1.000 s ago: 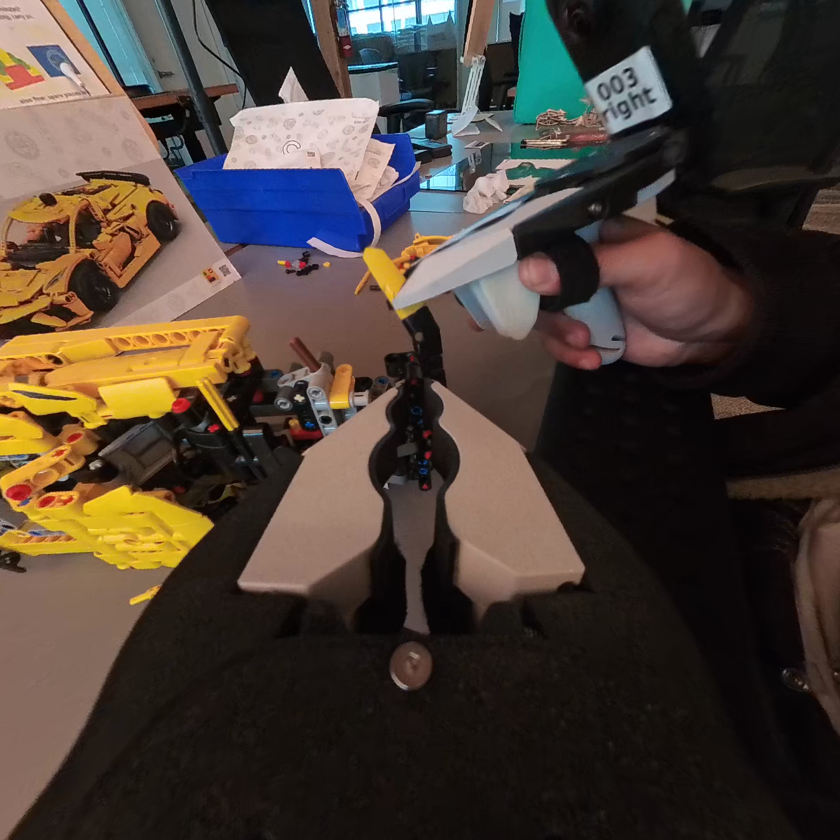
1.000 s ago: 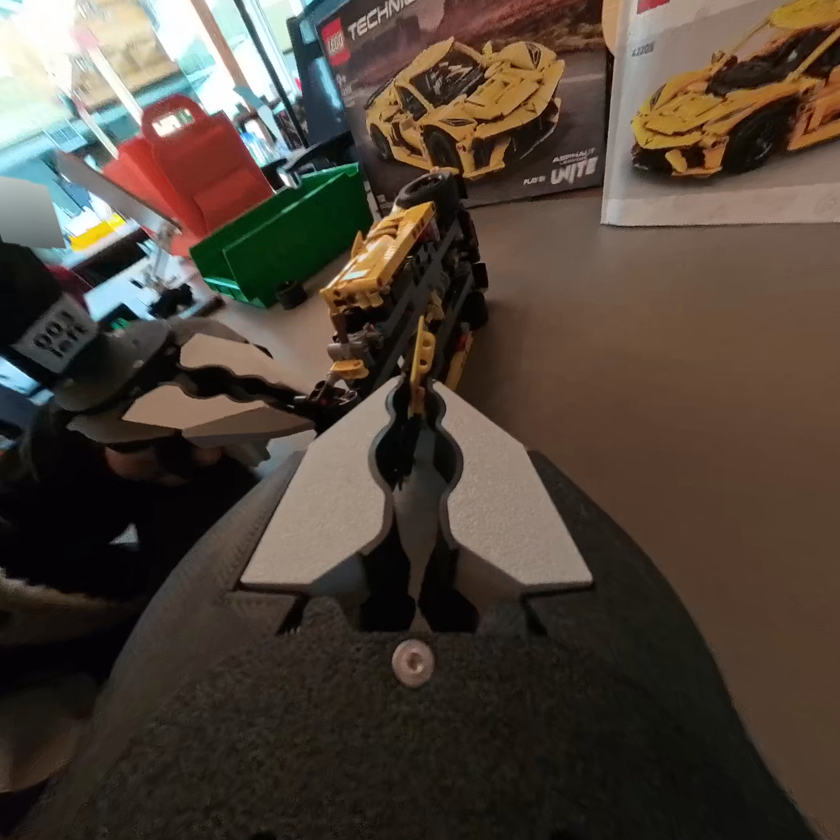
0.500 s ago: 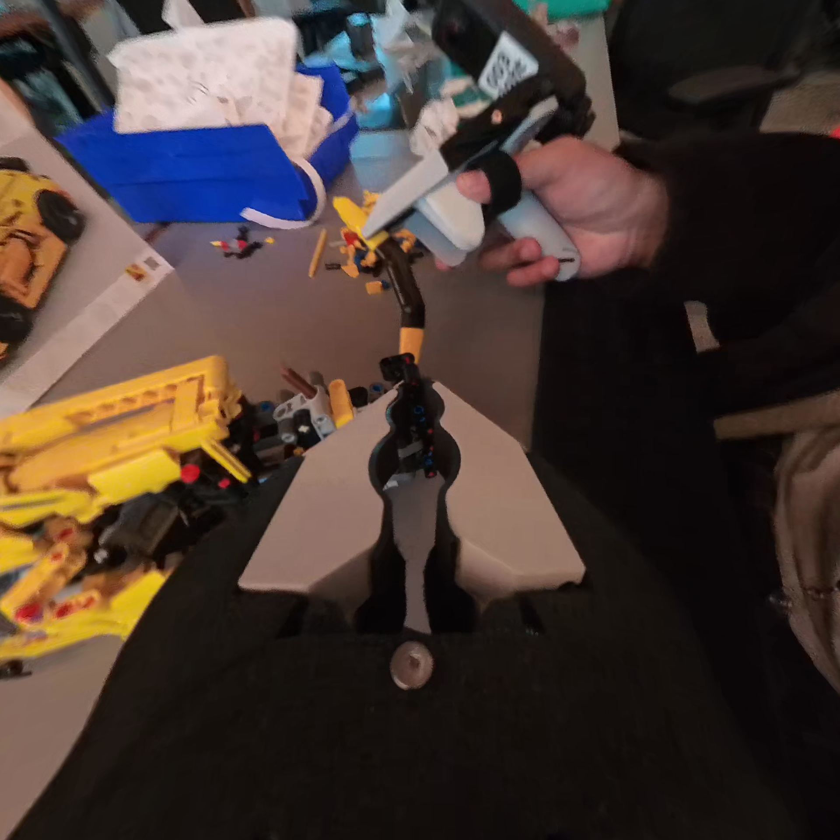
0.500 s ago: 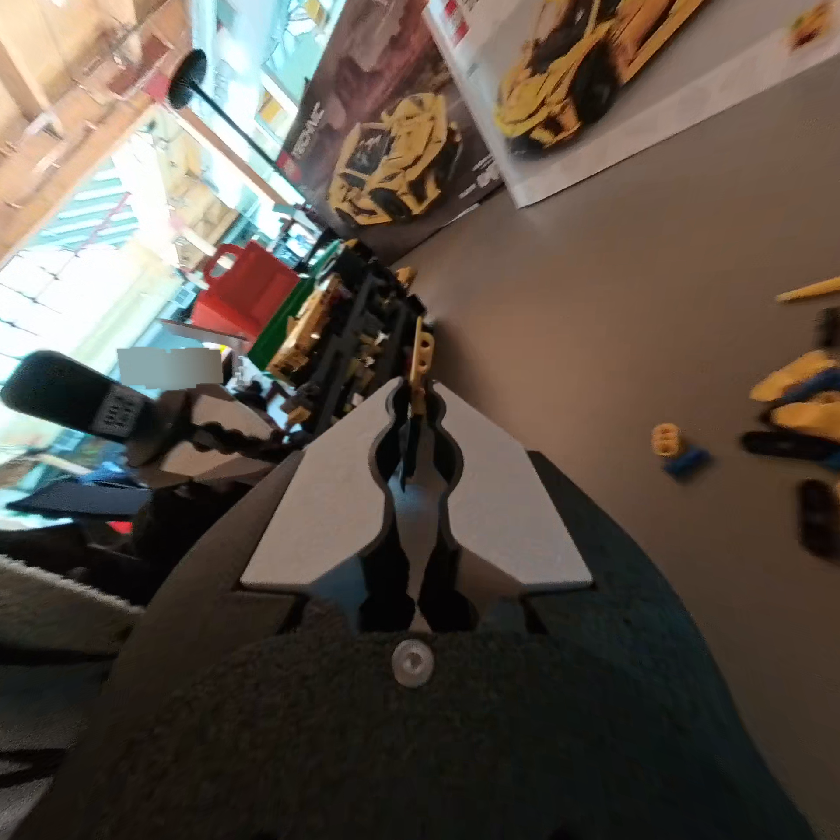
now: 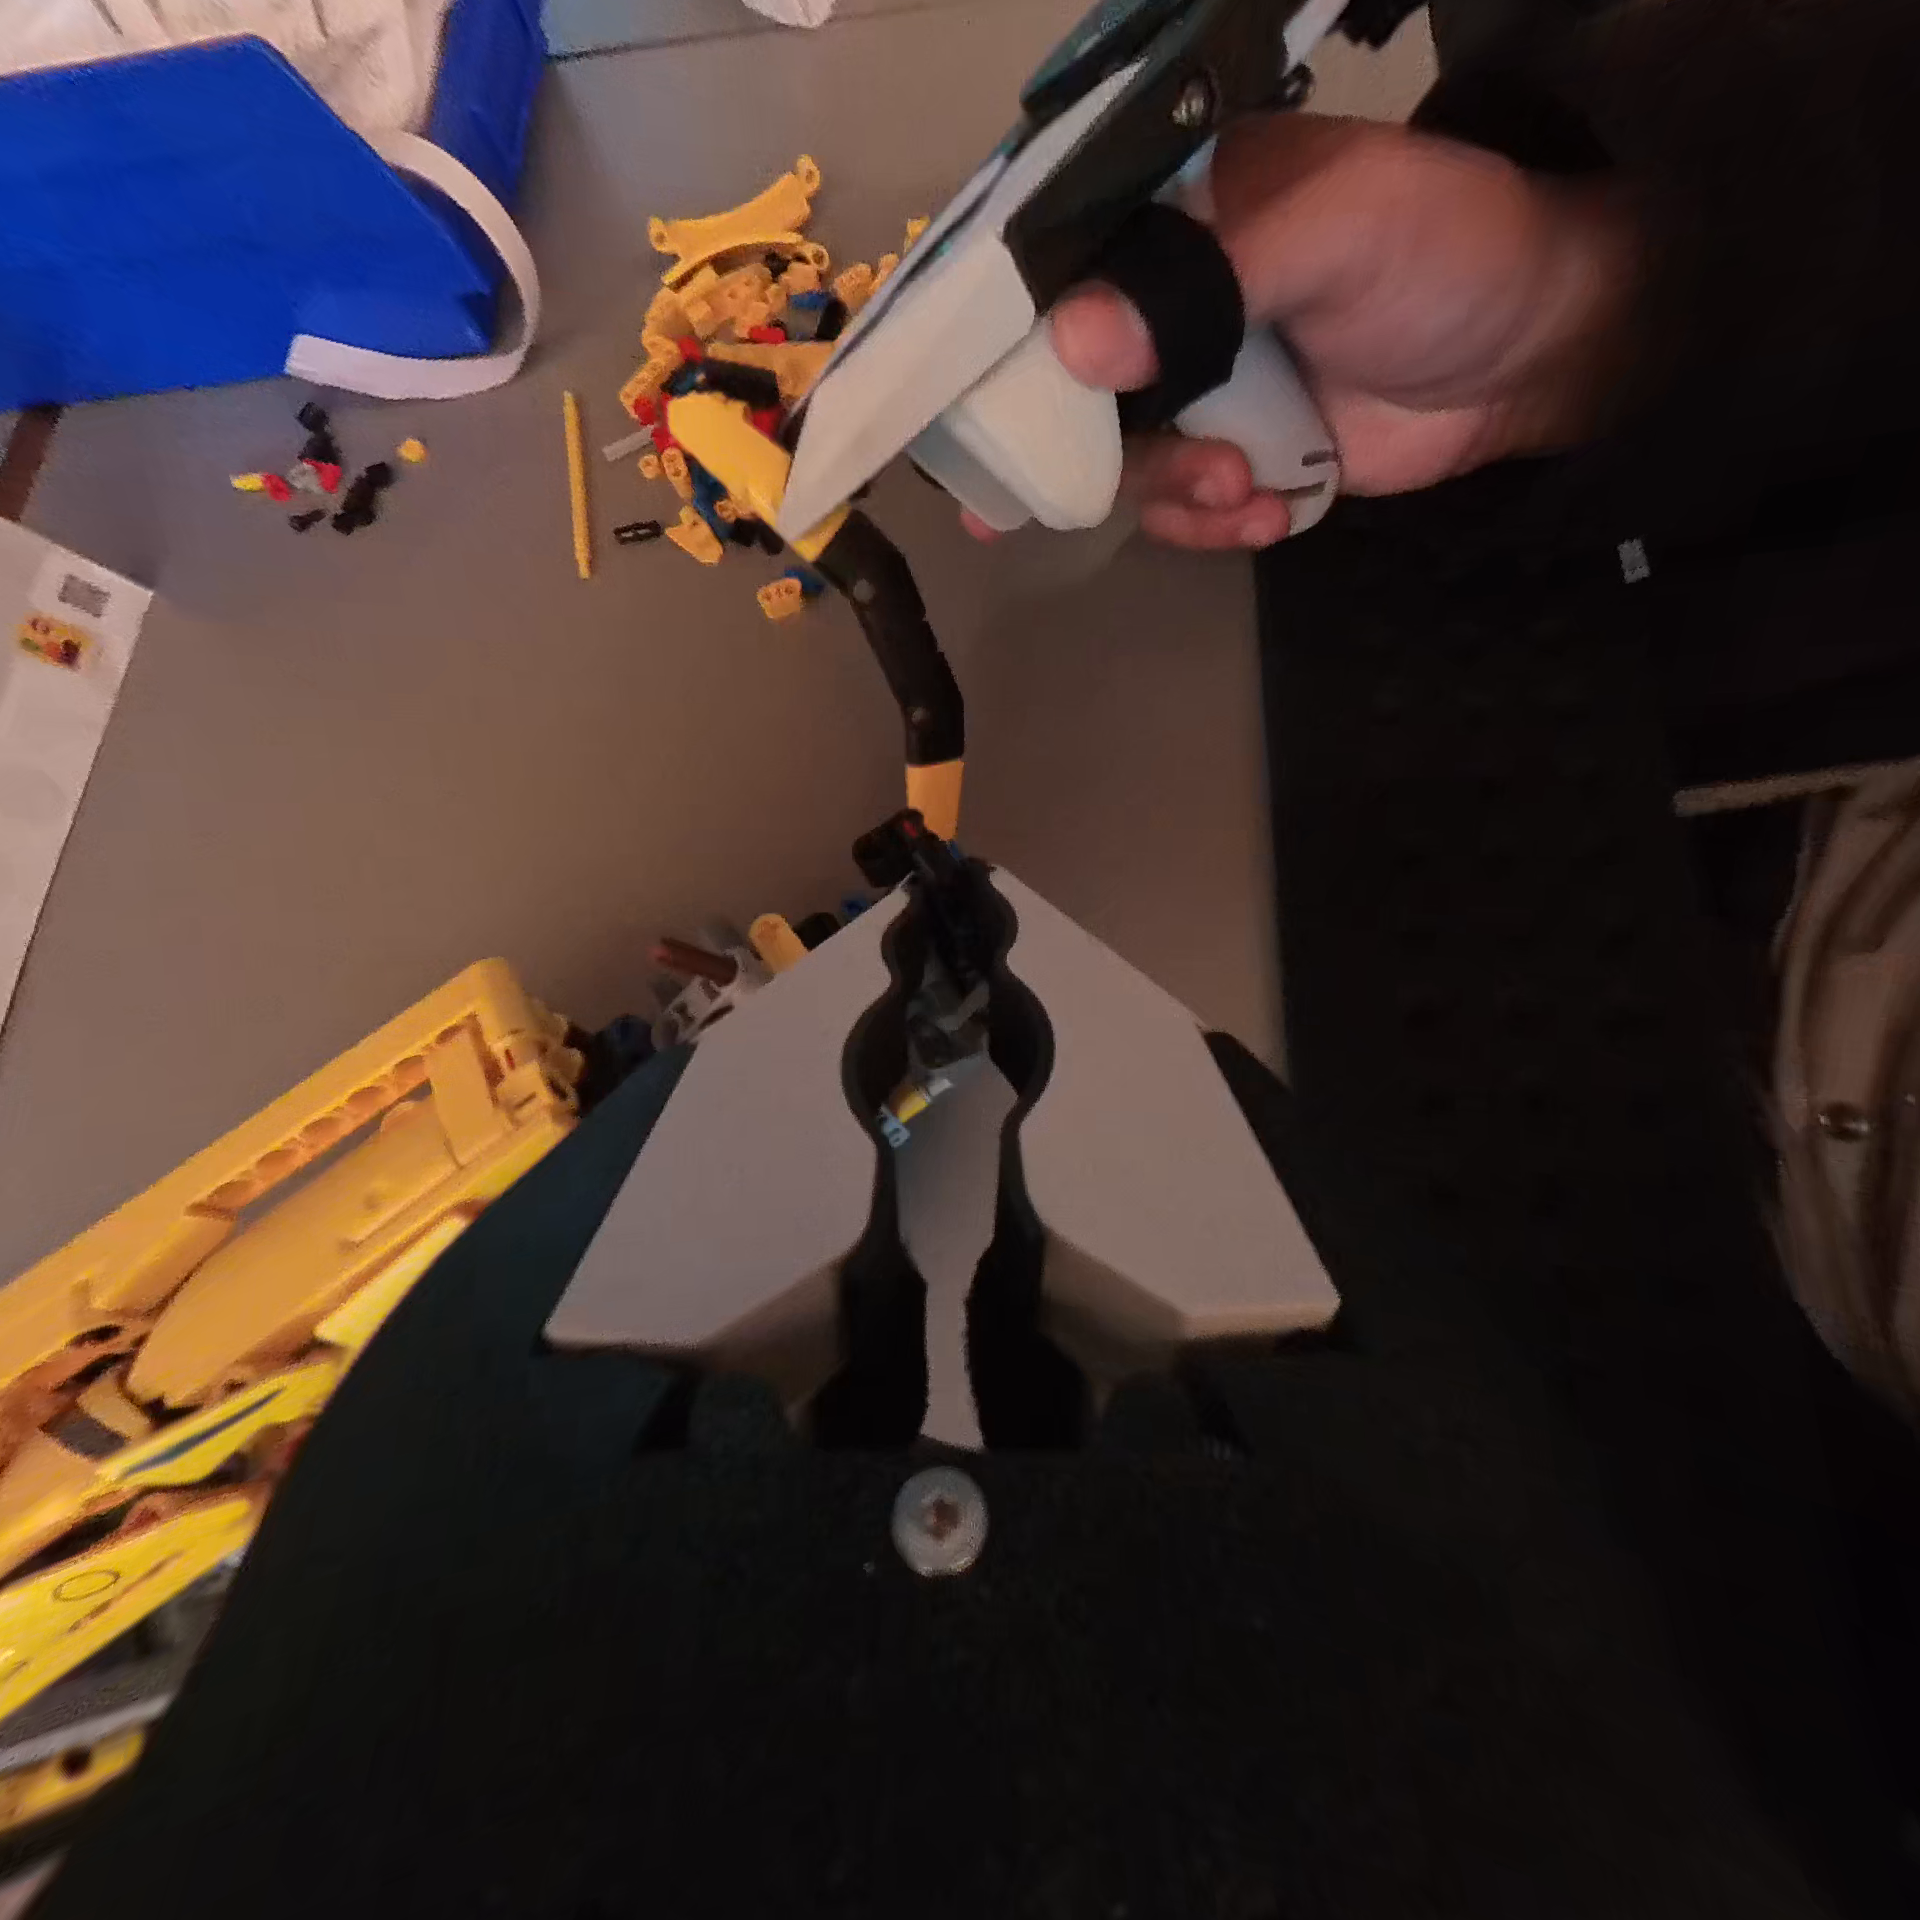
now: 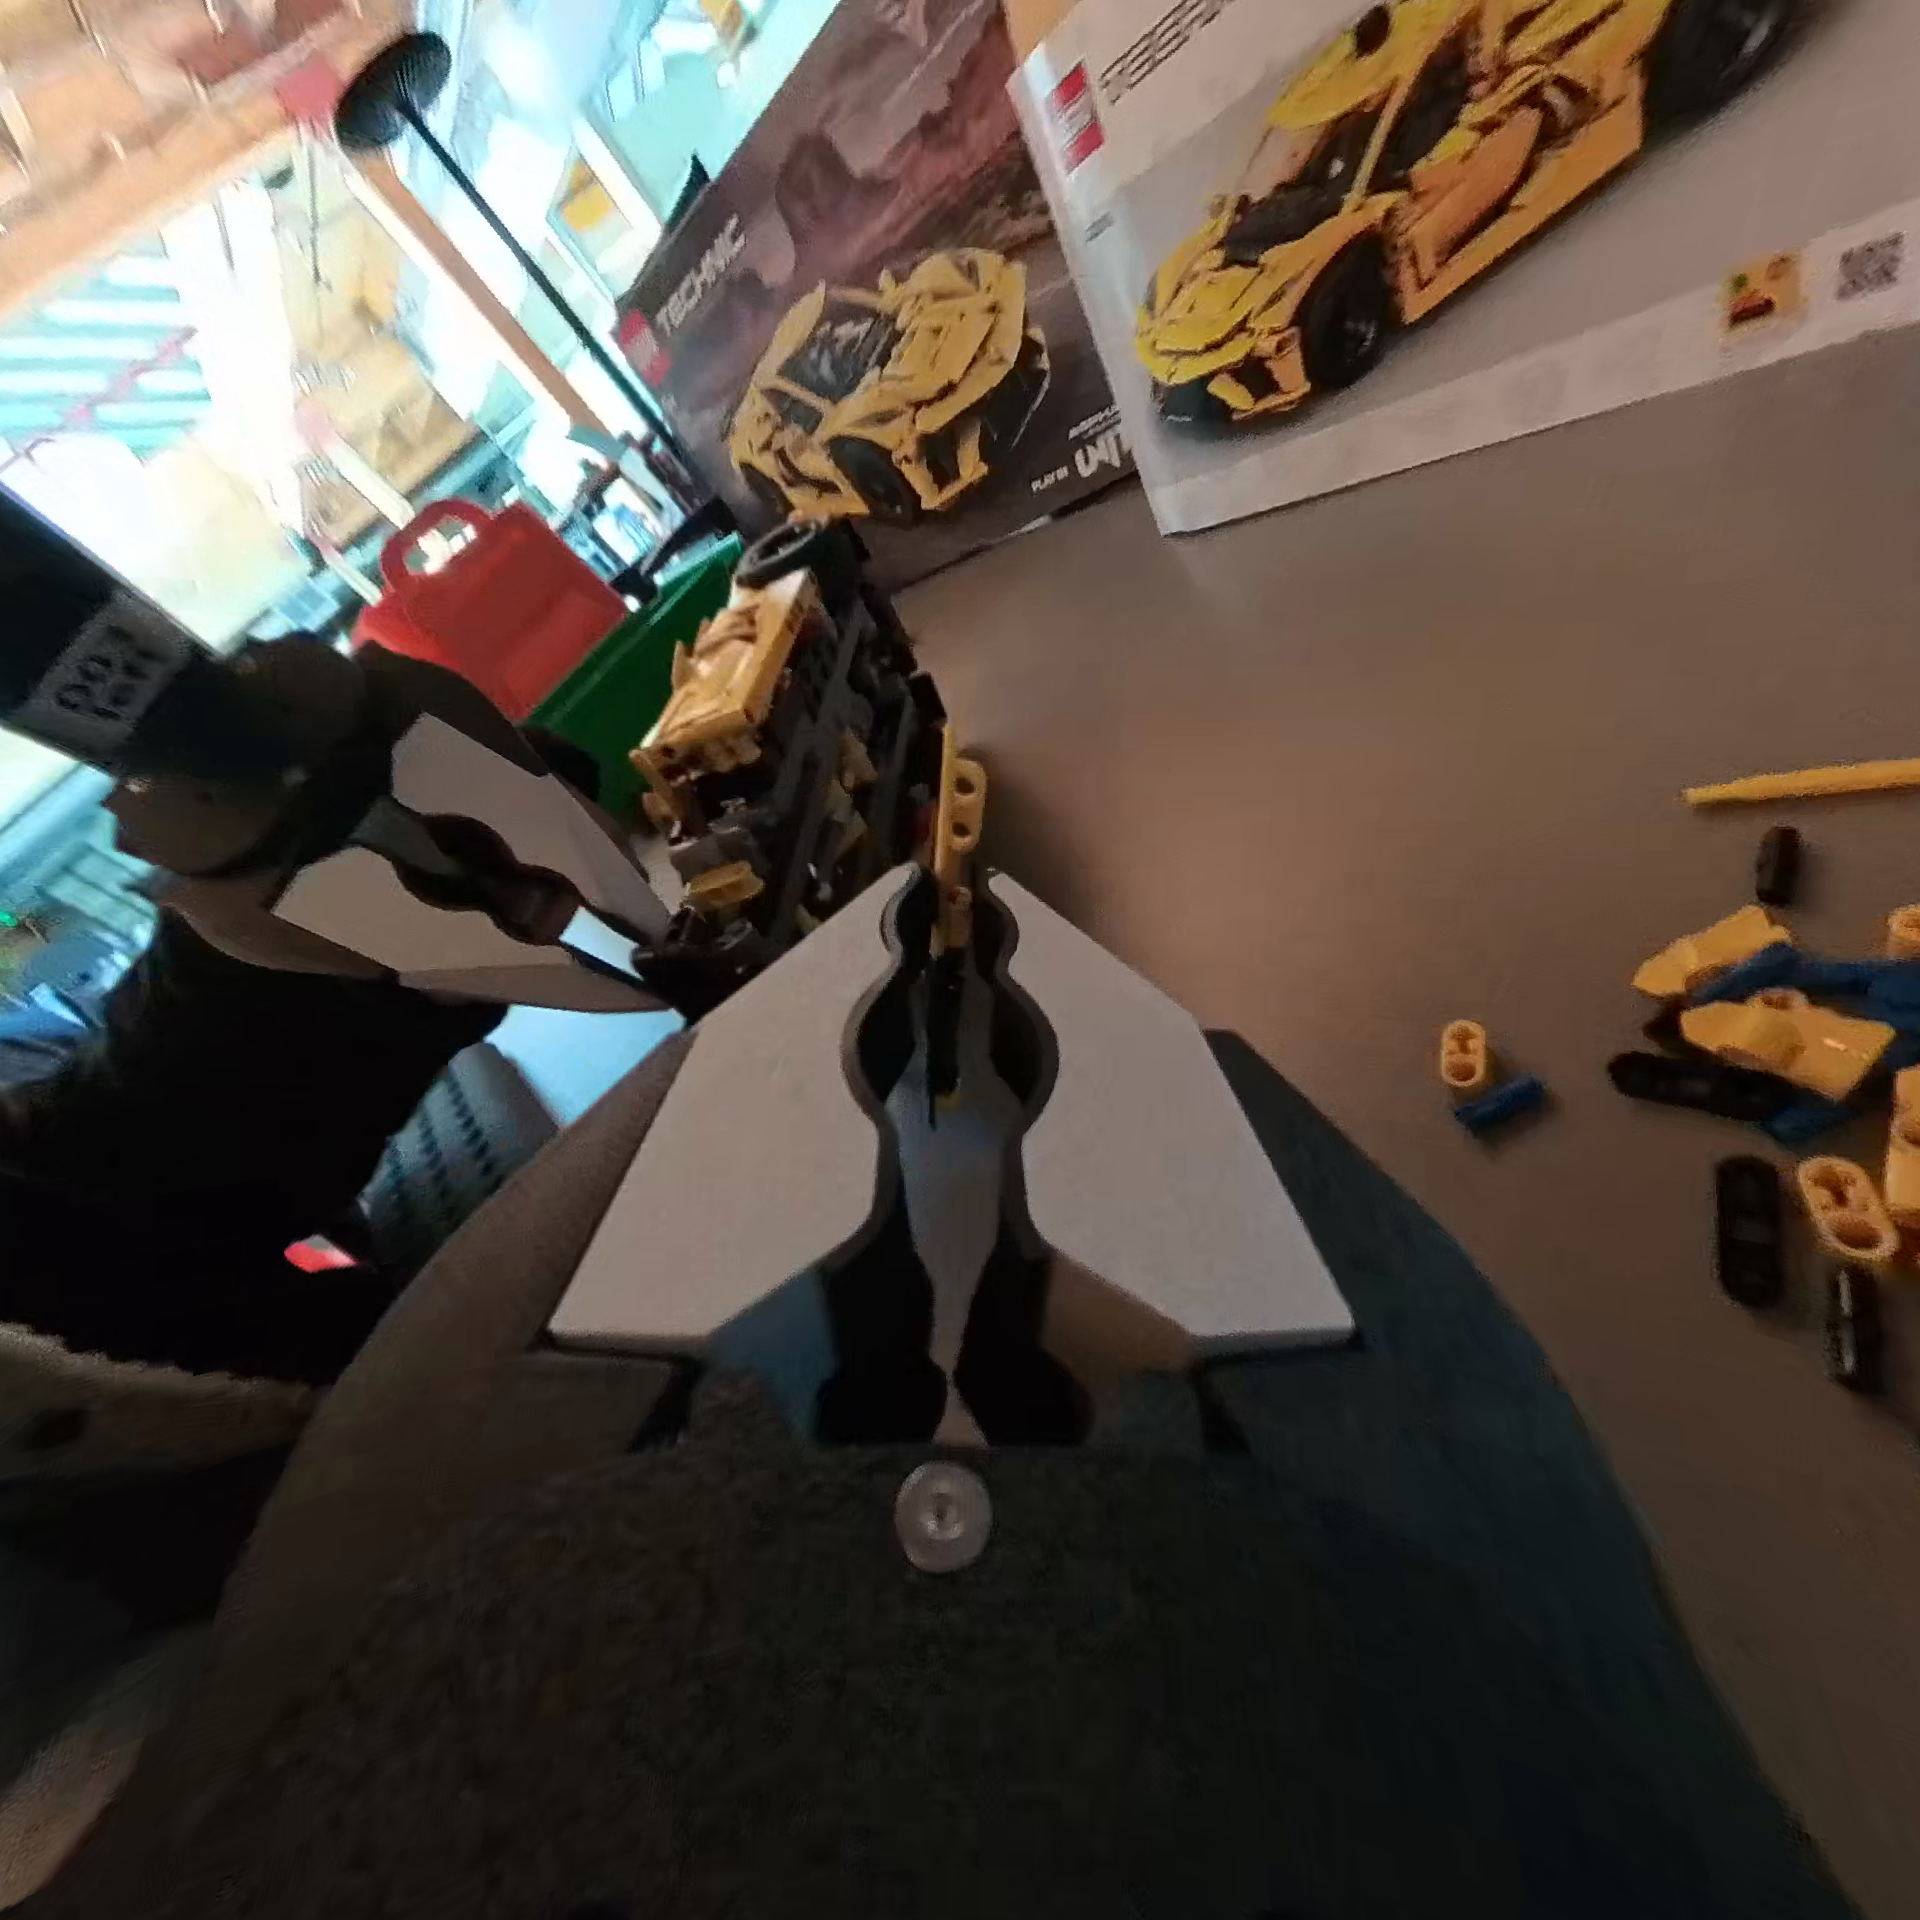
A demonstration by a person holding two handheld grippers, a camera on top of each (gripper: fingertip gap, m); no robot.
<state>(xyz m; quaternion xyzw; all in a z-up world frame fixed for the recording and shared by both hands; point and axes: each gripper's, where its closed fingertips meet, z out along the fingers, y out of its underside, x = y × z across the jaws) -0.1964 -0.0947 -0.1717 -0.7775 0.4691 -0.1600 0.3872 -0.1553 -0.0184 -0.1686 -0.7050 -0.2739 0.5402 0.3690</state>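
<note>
On the tabletop (image 5: 416, 790) before us, a brick car model (image 5: 270, 1226) lies at left, a pile of loose bricks (image 5: 727, 343) farther ahead, a bin (image 5: 208, 208) beyond it at far left. Between our left gripper (image 5: 948, 883) and right gripper (image 5: 800, 509) spans a curved brick assembly (image 5: 904, 644). From the right wrist view, the set's box (image 6: 883, 343) and instruction booklet (image 6: 1455, 260) stand behind the model.

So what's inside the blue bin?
White crumpled paper bags poke out over the top of the blue bin, and a white strip curls out at its corner. Anything deeper inside is hidden by the bin's wall.
</note>
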